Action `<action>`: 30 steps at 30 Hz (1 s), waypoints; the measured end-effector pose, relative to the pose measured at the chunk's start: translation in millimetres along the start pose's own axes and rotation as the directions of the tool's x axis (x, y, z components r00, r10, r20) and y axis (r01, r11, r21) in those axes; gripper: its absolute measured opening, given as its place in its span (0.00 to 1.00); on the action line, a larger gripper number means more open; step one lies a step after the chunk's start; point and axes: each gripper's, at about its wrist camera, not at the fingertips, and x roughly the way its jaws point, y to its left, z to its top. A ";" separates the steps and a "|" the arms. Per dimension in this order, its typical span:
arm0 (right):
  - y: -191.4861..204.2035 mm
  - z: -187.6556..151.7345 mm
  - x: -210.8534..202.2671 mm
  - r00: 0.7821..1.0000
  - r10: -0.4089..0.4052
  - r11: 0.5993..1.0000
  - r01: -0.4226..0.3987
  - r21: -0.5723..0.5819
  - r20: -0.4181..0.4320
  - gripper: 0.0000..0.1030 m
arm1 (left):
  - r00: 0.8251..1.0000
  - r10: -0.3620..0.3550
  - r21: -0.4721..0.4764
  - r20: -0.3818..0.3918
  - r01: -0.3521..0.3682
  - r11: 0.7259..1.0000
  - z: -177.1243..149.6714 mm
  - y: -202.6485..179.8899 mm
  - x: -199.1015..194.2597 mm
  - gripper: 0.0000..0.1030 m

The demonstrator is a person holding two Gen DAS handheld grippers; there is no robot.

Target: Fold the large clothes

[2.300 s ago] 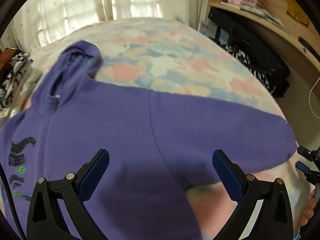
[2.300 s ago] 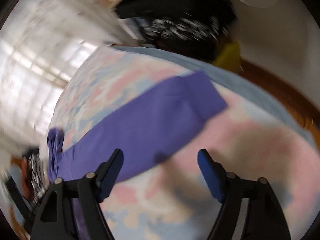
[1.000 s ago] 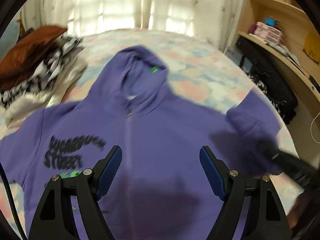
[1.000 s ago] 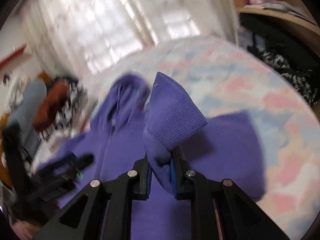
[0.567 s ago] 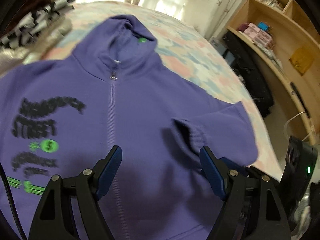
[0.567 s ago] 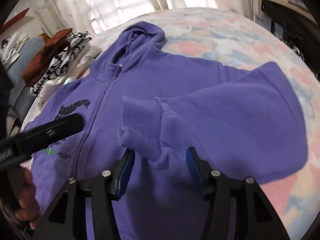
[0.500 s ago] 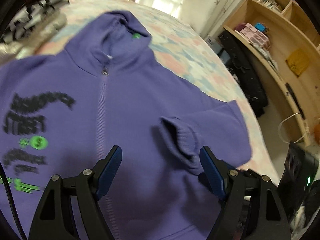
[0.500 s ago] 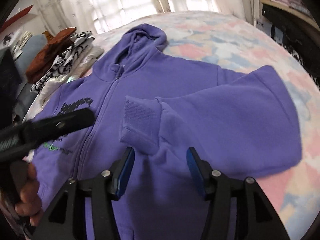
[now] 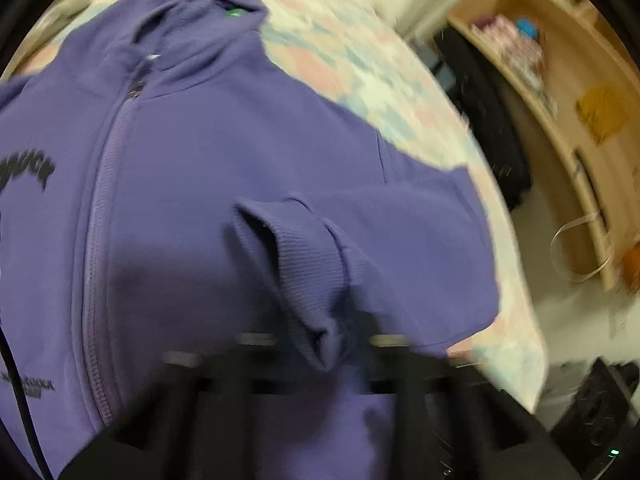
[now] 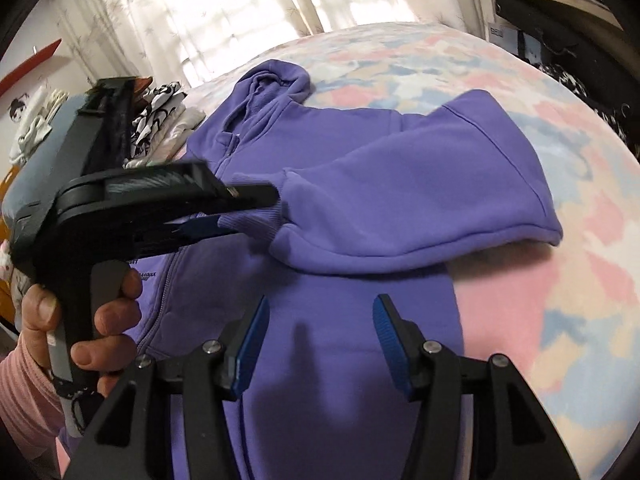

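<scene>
A purple zip hoodie lies face up on the bed, hood far from me. Its right sleeve is folded across the chest, with the ribbed cuff standing up near the zip. My left gripper is blurred in its own view, and its jaws are shut on the lower end of that cuff. In the right wrist view the left gripper comes in from the left, held by a hand, pinching the cuff. My right gripper hangs open over the hoodie's lower front, nothing between its blue pads.
The bed has a pastel pink, blue and cream cover. A pile of folded clothes sits at the far left by the curtains. Right of the bed are black bags and a wooden shelf.
My right gripper let go of the cuff and drew back toward the hem. The left gripper dropped down onto the cuff and shut on it.
</scene>
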 end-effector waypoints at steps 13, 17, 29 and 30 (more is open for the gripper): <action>-11.8 2.8 -29.5 0.997 -0.024 1.000 0.023 0.012 0.068 0.53 | 0.888 0.201 0.241 0.415 -0.320 0.916 45.2 -41.1 -130.8 0.07; -18.7 5.3 -26.2 0.998 -0.040 0.999 0.039 0.027 0.050 0.53 | 0.852 0.327 0.153 0.410 -0.417 0.896 47.0 15.1 -140.3 0.07; -44.6 49.6 1.3 1.000 0.021 0.991 -0.019 0.134 -0.015 0.69 | 0.938 0.309 -0.165 0.158 -0.284 0.945 17.6 171.4 -88.1 0.41; -48.8 61.0 6.3 0.999 0.034 0.988 -0.032 0.151 -0.012 0.69 | 0.941 0.292 -0.175 0.169 -0.263 0.949 19.0 173.7 -89.5 0.43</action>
